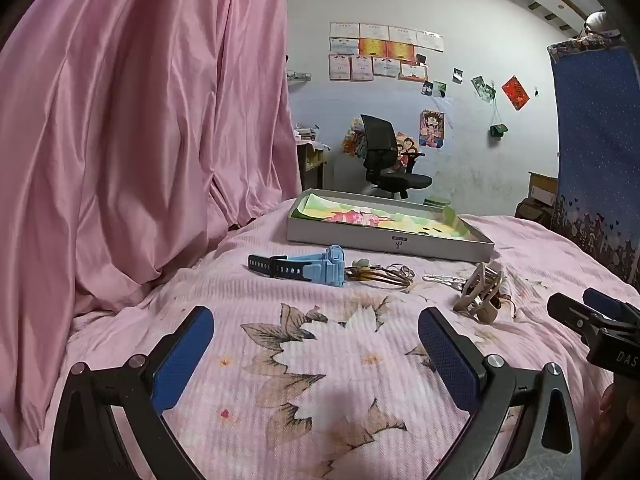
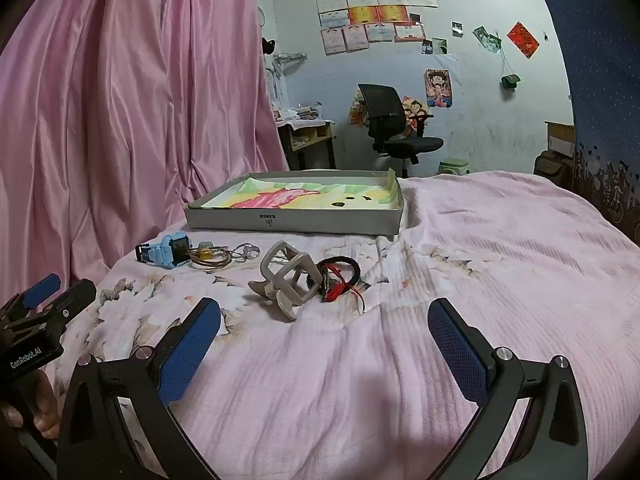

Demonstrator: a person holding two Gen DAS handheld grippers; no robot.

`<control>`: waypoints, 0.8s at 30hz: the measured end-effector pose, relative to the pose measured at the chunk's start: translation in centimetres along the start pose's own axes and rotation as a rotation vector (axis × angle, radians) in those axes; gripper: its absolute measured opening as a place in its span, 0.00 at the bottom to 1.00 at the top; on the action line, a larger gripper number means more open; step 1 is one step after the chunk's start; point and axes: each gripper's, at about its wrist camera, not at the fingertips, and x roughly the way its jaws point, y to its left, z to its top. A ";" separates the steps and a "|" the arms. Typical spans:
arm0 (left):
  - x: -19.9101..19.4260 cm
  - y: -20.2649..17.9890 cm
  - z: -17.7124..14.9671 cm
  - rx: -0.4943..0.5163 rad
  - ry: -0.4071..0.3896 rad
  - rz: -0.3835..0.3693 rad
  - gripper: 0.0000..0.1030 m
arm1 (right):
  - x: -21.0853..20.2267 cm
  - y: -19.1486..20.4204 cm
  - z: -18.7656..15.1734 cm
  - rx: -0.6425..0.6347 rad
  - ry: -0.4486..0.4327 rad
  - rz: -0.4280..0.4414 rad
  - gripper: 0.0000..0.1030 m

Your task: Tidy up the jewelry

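From my left wrist view, my left claw (image 1: 316,344) stands wide and holds nothing, poised over the flowered bedspread (image 1: 304,380). The blue watch (image 1: 310,266) lies ahead and a shade left of centre, its strap running crosswise to my fingers, with the tan bangles (image 1: 380,274) touching its right end. Further right sits the beige hair claw clip (image 1: 480,292), near my right claw (image 1: 592,316), which enters from the right edge. Behind them all, the grey box lid (image 1: 384,240) lies open on the bed, lined with a coloured sheet.

From my right wrist view, my right claw (image 2: 326,334) is likewise spread wide and carries nothing. The hair claw clip (image 2: 286,280) lies straight ahead and slightly left, tipped on its side, its long axis slanting from near-left to far-right. Just beside it on the right, I think touching, are a black hair tie (image 2: 348,270) and a red cord (image 2: 340,290), though the tangle is hard to read. The watch (image 2: 166,256) and bangles (image 2: 210,260) lie well off to the left, nearer my left claw (image 2: 52,300). The box (image 2: 296,222) sits beyond everything.

So I judge the clip to be my right claw's piece and the watch my left's; each would then travel forward into the box.
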 end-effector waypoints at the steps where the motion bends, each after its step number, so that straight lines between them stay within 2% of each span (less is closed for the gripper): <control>1: 0.0 0.0 0.0 0.001 -0.001 0.000 1.00 | 0.0 0.0 0.0 -0.002 0.002 0.000 0.99; 24: 0.0 -0.7 -0.1 0.017 0.000 -0.007 1.00 | 0.0 0.0 0.1 0.001 -0.008 0.006 0.99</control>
